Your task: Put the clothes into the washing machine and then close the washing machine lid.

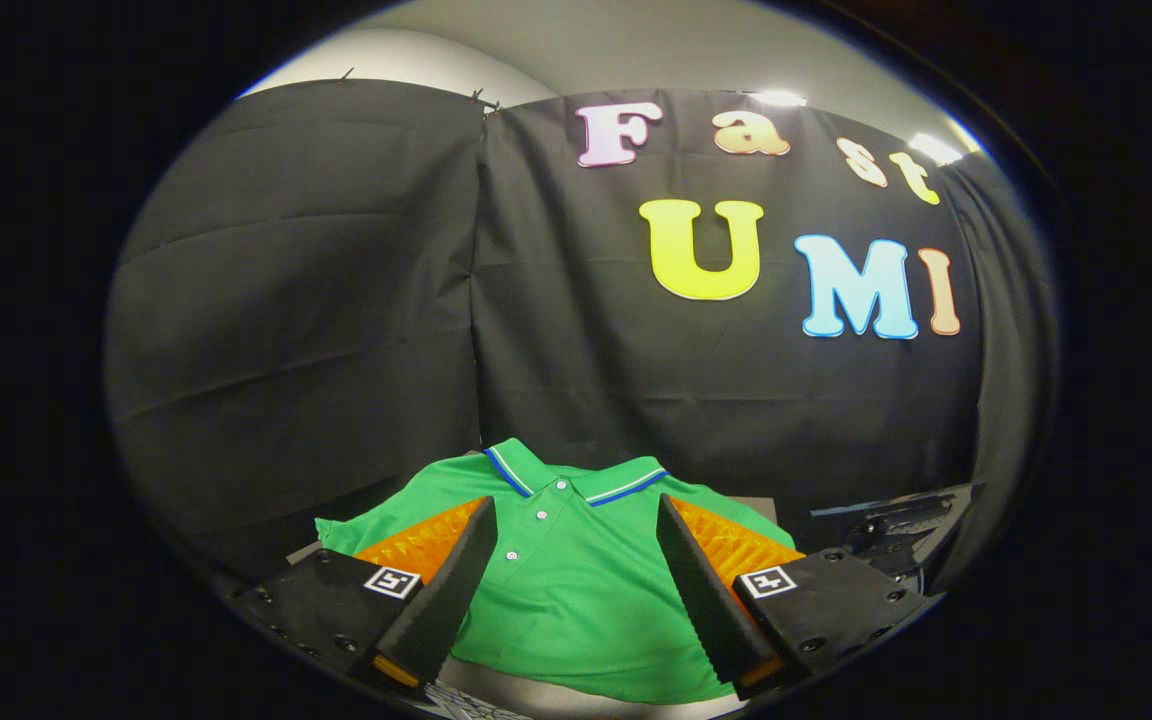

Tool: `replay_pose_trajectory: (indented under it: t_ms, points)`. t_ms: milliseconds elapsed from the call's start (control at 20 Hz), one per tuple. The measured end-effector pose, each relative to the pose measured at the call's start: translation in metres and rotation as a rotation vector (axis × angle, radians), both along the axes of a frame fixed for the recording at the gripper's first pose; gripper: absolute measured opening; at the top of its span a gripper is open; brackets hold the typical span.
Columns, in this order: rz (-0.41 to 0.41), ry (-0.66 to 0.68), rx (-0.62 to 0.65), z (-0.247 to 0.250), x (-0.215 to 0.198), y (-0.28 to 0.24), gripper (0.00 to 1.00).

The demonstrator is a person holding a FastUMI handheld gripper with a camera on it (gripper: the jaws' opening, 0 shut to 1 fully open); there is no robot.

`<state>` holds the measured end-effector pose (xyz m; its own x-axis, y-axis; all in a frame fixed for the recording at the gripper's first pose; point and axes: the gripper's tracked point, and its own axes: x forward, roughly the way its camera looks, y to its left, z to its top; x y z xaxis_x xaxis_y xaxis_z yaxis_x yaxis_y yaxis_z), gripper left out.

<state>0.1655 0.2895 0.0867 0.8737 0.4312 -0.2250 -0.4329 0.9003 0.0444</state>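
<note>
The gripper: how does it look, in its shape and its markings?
The gripper has two long wedge-shaped fingers that narrow toward their tips, with ribbed, ridged faces. Each finger sits on a black block fastened with small screws. Each block carries a small square white tag with a black pattern. No cable is visible.

The gripper point(576, 530) has its fingers spread wide, and the gap between them stands free above the green polo shirt point(576, 590), which lies flat and low in the lower middle of the frame. Behind the shirt, the black cloth wall point(336, 300) closes off the whole back. At lower right, a dark machine part point(896, 525) juts in beside the right finger.
</note>
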Motion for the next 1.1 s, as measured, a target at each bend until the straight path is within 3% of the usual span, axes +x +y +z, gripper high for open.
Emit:
replay_pose_trajectory:
  t_ms: [450, 1100]
  points:
    - [0.017, 0.139, -0.074, -0.037, 0.030, 0.038, 1.00]
    - [0.048, 0.308, -0.168, -0.081, 0.034, 0.061, 0.99]
